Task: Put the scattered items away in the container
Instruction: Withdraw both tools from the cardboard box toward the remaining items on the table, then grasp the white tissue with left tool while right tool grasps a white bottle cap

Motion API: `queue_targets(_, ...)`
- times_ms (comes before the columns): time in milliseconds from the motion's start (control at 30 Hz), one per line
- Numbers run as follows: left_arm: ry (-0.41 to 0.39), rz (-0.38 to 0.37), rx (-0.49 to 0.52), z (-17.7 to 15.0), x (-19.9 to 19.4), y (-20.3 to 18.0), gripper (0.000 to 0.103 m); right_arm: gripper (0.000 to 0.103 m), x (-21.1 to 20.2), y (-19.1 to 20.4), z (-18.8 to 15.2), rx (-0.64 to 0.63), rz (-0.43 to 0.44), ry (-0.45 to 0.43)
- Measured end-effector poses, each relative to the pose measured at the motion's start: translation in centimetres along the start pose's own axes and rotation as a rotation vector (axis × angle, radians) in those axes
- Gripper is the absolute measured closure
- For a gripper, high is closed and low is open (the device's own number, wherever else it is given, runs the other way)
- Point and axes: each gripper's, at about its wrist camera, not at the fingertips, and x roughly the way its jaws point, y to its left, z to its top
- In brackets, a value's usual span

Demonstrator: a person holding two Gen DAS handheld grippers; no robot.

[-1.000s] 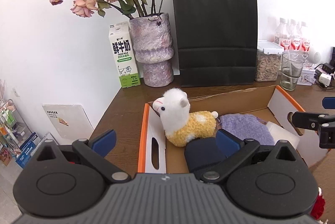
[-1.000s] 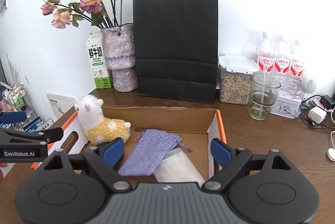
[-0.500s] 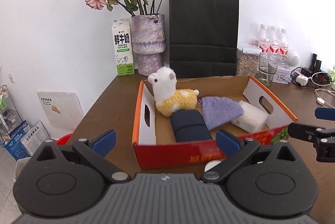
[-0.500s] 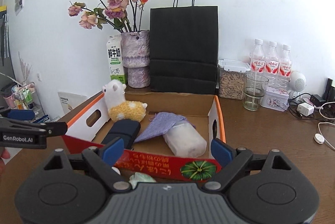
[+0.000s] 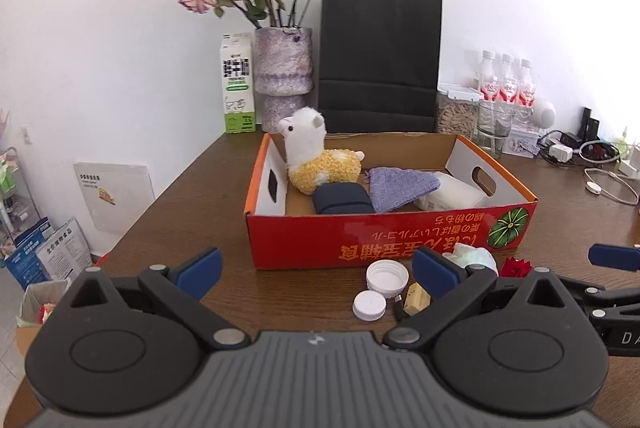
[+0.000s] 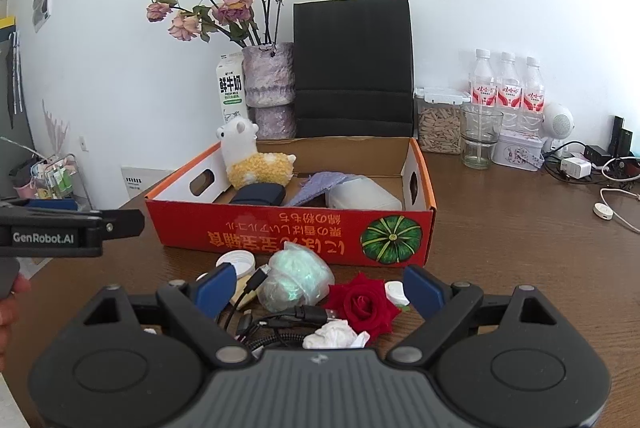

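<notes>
A red and orange cardboard box (image 5: pixel 384 240) (image 6: pixel 280 232) sits on the brown table. In it lie a plush alpaca (image 5: pixel 316 155), a dark blue case (image 5: pixel 340 197), a purple pouch (image 5: pixel 400 183) and a white pack (image 5: pixel 448 191). In front of the box lie two white lids (image 5: pixel 386 276), a clear bag (image 6: pixel 296 276), a red rose (image 6: pixel 362 302), black cables (image 6: pixel 276 324), crumpled white paper (image 6: pixel 334 334) and a tan block (image 5: pixel 416 296). My left gripper (image 5: pixel 316 268) is open and empty, before the box. My right gripper (image 6: pixel 320 284) is open above the loose items.
Behind the box stand a vase of dried roses (image 5: pixel 282 67), a milk carton (image 5: pixel 238 87), a black paper bag (image 5: pixel 378 59), a seed jar (image 6: pixel 438 123), a glass (image 6: pixel 480 135) and bottles (image 6: pixel 508 83). Chargers and cables (image 6: pixel 596 167) lie at the right. The table's left edge (image 5: pixel 160 195) drops to the floor.
Both grippers have pulled back from over the box toward the table's near side. The loose items in front of the box have come into view.
</notes>
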Motion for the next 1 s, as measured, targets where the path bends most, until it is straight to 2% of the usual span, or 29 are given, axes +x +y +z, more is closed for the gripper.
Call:
queue_targets(67, 0.001, 0.01, -0.044, -1.4, -0.7, 0.4, 0.0, 0.013, -0.6, 0.1, -1.1, 0.02, -0.016, -0.012)
queue_targets(167, 0.021, -0.017, -0.095, -3.9, -1.6, 1.0, 0.0, 0.013, -1.6, 0.5, -3.0, 0.021, -0.052, -0.033)
queue_targets(333, 0.09, -0.043, -0.059, -5.9, -1.1, 0.5, 0.0, 0.013, -1.9, 1.3, -5.1, -0.022, -0.072, -0.004)
queue_targets(500, 0.105, -0.076, -0.039, -6.4, -0.5, -0.1, 0.0, 0.013, -1.3, 1.2, -5.7, -0.018, -0.081, 0.023)
queue_targets(667, 0.141, -0.109, -0.016, -7.2, 0.3, -1.0, 0.0, 0.014, -1.2, 0.6, -6.1, -0.015, -0.092, 0.012)
queue_targets(900, 0.151, -0.156, 0.036, -7.6, 1.1, -2.5, 0.0, 0.024, -0.8, 0.4, -6.1, -0.028, -0.077, 0.02)
queue_targets(1000, 0.155, -0.179, 0.036, -7.7, 1.5, -2.7, 0.0, 0.032, -0.4, 0.4, -6.0, -0.023, -0.069, 0.026)
